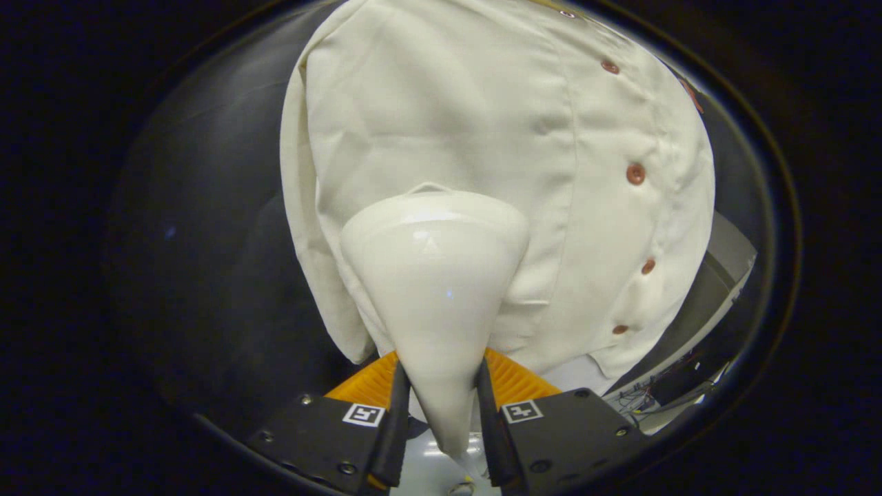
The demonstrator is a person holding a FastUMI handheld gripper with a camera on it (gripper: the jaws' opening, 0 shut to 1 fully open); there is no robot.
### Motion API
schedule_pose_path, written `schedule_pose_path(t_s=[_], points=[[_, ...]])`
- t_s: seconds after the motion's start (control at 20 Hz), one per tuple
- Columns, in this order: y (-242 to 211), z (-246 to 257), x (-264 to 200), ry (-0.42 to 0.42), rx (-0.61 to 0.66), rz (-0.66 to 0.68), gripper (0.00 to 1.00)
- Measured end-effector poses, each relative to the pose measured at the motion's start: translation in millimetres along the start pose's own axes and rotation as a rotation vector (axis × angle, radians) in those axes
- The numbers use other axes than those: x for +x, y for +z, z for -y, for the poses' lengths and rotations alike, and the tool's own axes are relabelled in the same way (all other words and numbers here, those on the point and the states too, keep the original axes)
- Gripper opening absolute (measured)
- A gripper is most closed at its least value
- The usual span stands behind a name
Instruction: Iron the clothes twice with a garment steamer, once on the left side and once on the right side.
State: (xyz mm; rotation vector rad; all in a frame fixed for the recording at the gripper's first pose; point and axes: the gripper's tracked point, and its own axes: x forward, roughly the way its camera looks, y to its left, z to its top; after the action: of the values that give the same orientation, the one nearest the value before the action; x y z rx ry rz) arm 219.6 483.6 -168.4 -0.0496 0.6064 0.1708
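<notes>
Dark booth cloth backs the scene in the gripper view, with a cream button-front shirt (482, 138) hanging against it, its placket of reddish buttons (635, 173) running down beyond the fingers on the right. I hold the gripper (443, 406) clenched on the white garment steamer (434, 289): both fingers press the narrow neck of its cone-shaped body, and the wide head sits against the fabric on the wearer's-left panel, beside the placket. Risk, as I judge it: the neck tapers and looks glossy, so the steamer could twist or slide between the fingers under drag. Pressing too hard could push the loose cloth away or bunch it. Drifting toward the placket could snag the head on a button.
</notes>
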Motion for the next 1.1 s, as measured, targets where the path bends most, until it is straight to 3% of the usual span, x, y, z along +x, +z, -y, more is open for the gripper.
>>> schedule_pose_path(t_s=[0.5,0.75,1.1], points=[[-72,0,31,-0.017,0.004,-0.154,0.48],[-75,-2,24,0.047,-0.011,-0.166,0.48],[-33,5,-7,0.130,-0.045,-0.003,0.48]])
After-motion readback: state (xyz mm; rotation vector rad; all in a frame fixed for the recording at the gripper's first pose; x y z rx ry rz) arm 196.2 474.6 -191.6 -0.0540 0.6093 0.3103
